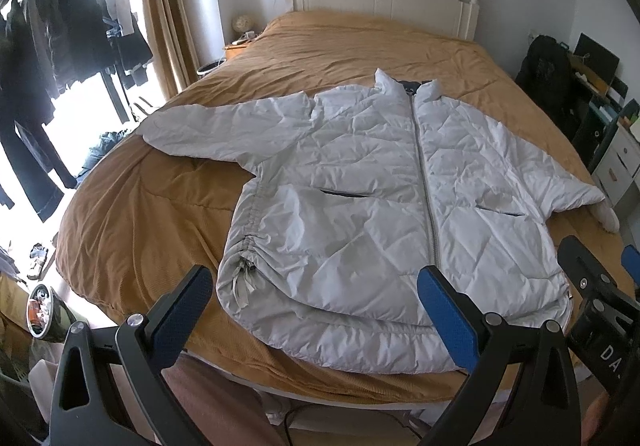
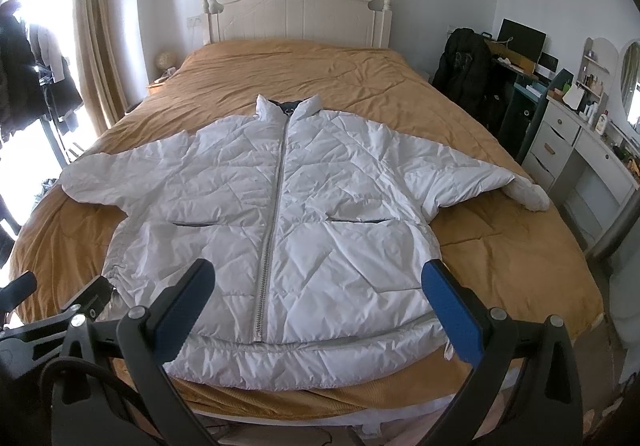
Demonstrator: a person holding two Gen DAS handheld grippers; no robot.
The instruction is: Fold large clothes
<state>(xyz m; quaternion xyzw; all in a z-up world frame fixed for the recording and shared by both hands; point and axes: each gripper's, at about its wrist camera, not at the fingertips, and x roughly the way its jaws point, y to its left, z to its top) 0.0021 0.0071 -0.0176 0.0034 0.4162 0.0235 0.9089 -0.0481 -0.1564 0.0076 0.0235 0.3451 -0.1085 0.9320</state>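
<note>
White quilted puffer jacket (image 2: 280,230), zipped, sleeves outspread, flat near foot edge of ochre-covered bed (image 2: 500,246). Left claw (image 1: 316,310) and right claw (image 2: 320,304) spread wide, hovering above hem.

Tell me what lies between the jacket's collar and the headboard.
Only bare orange bedspread, wrinkled, with nothing resting on it. It shows in both wrist views, most squarely in the right one, from the white jacket collar up to the headboard.

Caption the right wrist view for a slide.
Open right gripper above the hem of a zipped white puffer jacket spread flat on a mustard bedspread.
</note>
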